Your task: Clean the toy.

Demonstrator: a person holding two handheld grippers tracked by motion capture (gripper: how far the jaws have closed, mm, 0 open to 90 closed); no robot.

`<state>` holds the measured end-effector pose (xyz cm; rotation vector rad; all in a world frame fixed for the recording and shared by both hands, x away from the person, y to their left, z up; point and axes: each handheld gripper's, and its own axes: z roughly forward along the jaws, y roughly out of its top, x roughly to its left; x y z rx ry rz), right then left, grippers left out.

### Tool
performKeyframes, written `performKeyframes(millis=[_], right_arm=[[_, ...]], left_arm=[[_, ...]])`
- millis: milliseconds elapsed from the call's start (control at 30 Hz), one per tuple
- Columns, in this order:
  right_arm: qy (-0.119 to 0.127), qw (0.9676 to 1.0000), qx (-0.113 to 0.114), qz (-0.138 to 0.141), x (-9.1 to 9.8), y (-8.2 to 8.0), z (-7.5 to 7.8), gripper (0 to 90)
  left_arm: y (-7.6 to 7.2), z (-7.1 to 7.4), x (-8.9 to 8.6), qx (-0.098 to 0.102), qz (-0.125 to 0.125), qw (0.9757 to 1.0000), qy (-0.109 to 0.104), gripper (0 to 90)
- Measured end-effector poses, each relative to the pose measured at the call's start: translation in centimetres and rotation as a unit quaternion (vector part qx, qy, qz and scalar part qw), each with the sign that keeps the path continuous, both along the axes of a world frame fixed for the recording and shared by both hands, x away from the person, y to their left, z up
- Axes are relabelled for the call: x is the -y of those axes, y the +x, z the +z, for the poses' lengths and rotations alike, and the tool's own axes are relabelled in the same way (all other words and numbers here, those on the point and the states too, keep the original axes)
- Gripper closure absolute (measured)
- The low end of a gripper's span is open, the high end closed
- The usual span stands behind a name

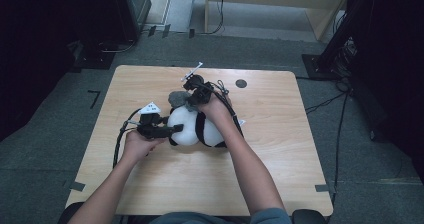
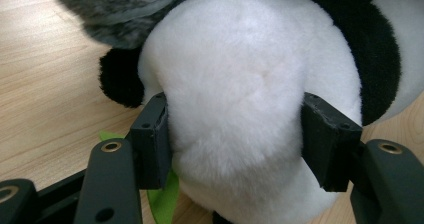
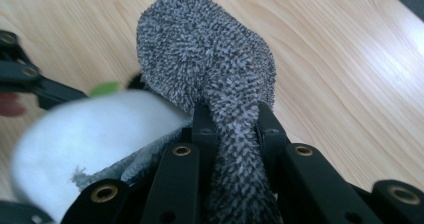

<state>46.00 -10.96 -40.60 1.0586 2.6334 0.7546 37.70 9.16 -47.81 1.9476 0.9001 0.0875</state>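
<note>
High view: panda plush (image 1: 192, 129) at frame centre on worktop (image 1: 150, 184), grey sock (image 1: 177, 99) just above it.

Left gripper view: left hand-held gripper (image 2: 235, 134) clamps white head, likely steadying it.

Right gripper view: right hand-held gripper (image 3: 234, 121) pinches sock, probably for pulling over plush.

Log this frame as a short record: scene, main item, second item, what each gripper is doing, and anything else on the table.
scene: person at a light wooden table, a gripper in each hand
main item: panda plush, white with black patches, lying on the table
second item: grey fuzzy cloth, draped against the plush
left gripper: jaws pressed into both sides of the plush's white rounded part
right gripper: jaws shut on a bunched strip of the grey cloth
other: green tag under the plush; dark round spot near the table's far edge
</note>
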Motion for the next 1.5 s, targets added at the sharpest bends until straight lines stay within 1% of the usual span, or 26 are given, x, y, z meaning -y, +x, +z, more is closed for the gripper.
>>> performKeyframes(millis=[67,133,200,267,367,500,600,700,800,833,933,1033,1067,1100,1133,1200,1233,1267,1333,1433,1467,1500], right_arm=[[-0.007,0.9999,-0.005,-0.008,0.9,0.3,-0.2,77.4],[-0.007,0.9998,-0.013,-0.016,1.9,0.5,-0.3,77.4],[0.001,0.9996,-0.019,-0.022,2.8,0.6,-0.3,77.4],[0.007,0.9994,-0.018,-0.028,3.8,0.6,-0.2,77.3],[0.022,0.9986,-0.017,-0.046,5.5,0.7,-0.1,77.4],[0.037,0.9966,-0.019,-0.071,8.0,0.9,-0.3,77.3],[0.039,0.9950,-0.019,-0.090,9.6,0.9,-0.6,77.4],[0.040,0.9928,-0.024,-0.110,11.4,0.8,-1.3,77.3],[0.062,0.9890,-0.030,-0.131,13.2,0.5,-2.2,77.4],[0.063,0.9884,-0.031,-0.135,13.5,0.5,-2.4,77.4],[0.059,0.9868,-0.030,-0.148,14.7,0.1,-3.4,77.4],[0.046,0.9858,-0.040,-0.156,15.5,0.0,-4.2,77.4],[0.041,0.9862,-0.039,-0.156,15.7,-0.1,-4.6,77.4],[0.038,0.9857,-0.046,-0.158,16.0,-0.3,-5.1,77.4],[0.038,0.9850,-0.051,-0.160,16.2,-0.4,-5.4,77.4],[0.042,0.9843,-0.049,-0.164,16.6,-0.6,-5.7,77.4],[0.049,0.9828,-0.048,-0.171,16.8,-0.8,-5.6,77.4],[0.048,0.9831,-0.043,-0.172,16.9,-0.9,-5.4,77.4],[0.050,0.9839,-0.019,-0.171,17.1,-1.2,-4.3,77.4],[0.060,0.9830,0.014,-0.173,17.0,-1.9,-2.1,77.4],[0.070,0.9825,0.027,-0.171,16.9,-2.1,-1.2,77.4],[0.078,0.9819,0.034,-0.169,16.7,-2.3,-0.3,77.4]], left_arm=[[0.0,0.0,0.0,0.000,0.000,1.0000,-0.001,38.1],[0.0,0.0,0.1,0.000,-0.001,1.0000,-0.001,38.2],[0.0,0.0,0.2,0.001,-0.003,1.0000,-0.001,38.2],[0.0,0.0,0.2,0.001,-0.004,1.0000,-0.001,38.3],[0.0,0.0,0.2,0.000,-0.004,1.0000,-0.002,38.3],[0.0,0.0,0.2,0.000,-0.004,1.0000,-0.002,38.4],[0.0,-0.1,0.1,-0.001,-0.005,1.0000,-0.002,38.3],[-0.1,-0.1,0.1,-0.001,-0.004,1.0000,-0.001,38.3],[0.0,-0.1,0.1,0.000,-0.004,1.0000,-0.003,38.3],[0.0,-0.1,0.1,-0.001,-0.004,1.0000,-0.003,38.3],[0.0,-0.1,0.1,-0.002,-0.003,1.0000,-0.004,38.3],[0.0,-0.1,0.1,-0.005,-0.002,1.0000,-0.005,38.3],[0.0,-0.1,0.0,-0.007,-0.003,1.0000,-0.006,38.3],[0.0,-0.1,0.0,-0.007,-0.003,1.0000,-0.006,38.3],[0.0,-0.1,0.0,-0.007,-0.003,1.0000,-0.006,38.3],[0.0,-0.1,0.0,-0.007,-0.004,1.0000,-0.006,38.3],[0.0,-0.1,0.0,-0.007,-0.004,0.9999,-0.006,38.3],[-0.1,-0.1,0.0,-0.007,-0.005,0.9999,-0.007,38.4],[-0.1,-0.1,0.0,-0.007,-0.007,0.9999,-0.009,39.0],[-0.1,0.0,0.0,-0.011,-0.005,0.9999,-0.010,39.4],[-0.1,0.0,0.0,-0.013,-0.005,0.9998,-0.011,39.4],[-0.1,0.1,0.0,-0.013,-0.006,0.9998,-0.011,39.4]])
